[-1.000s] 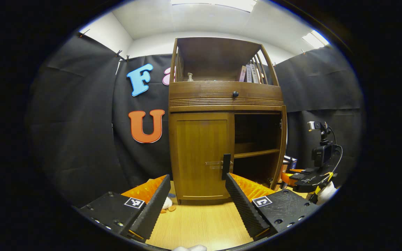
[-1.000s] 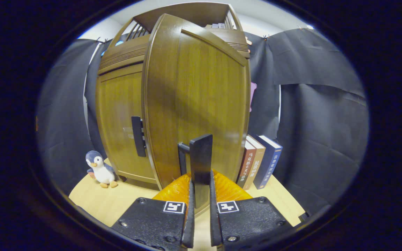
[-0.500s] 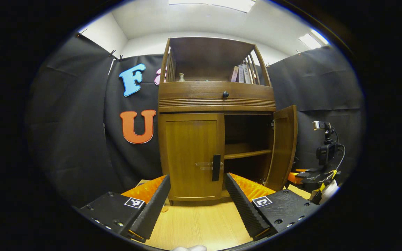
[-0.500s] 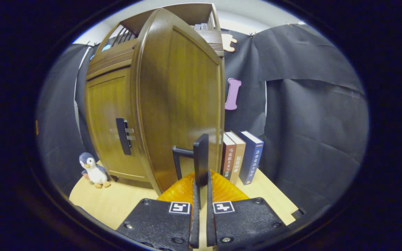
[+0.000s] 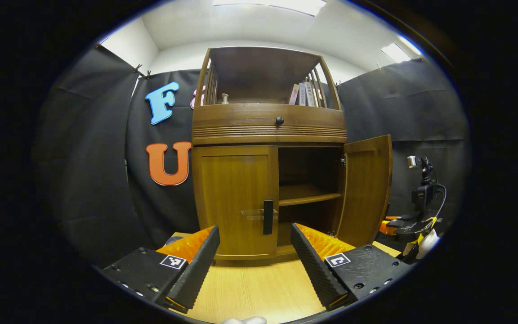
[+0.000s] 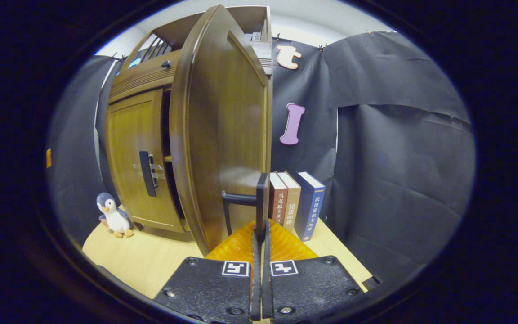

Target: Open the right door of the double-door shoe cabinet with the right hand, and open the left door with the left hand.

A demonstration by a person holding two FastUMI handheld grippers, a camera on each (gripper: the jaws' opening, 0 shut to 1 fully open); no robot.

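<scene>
the first step is nearly done. in the right gripper view the right gripper (image 6: 260, 225) has its fingers pressed onto the dark handle (image 6: 261, 198) of the right door (image 6: 223, 126), and that door stands swung well out from the shoe cabinet (image 5: 268, 130). in the left gripper view the same door (image 5: 367, 189) hangs wide open on the cabinet's right side, showing the shelf (image 5: 304, 195) inside.

the left door (image 5: 236, 198) is shut, its handle (image 5: 268, 217) upright near its inner edge. the left gripper (image 5: 254, 245) has its fingers spread wide, apart from the door and roughly lined up with that handle. the next move, by this reading, calls for the left gripper to go forward so the handle sits between its fingers, close on it, then pull along the door's arc; the right gripper can probably let go first.

against the earlier frames, the right door has swung much farther open, from nearly edge-on in the left gripper view to broad-faced. the cabinet has slid leftward in that view, and in the right gripper view the books (image 6: 295, 202) and penguin toy (image 6: 113, 216) have shifted too.
</scene>
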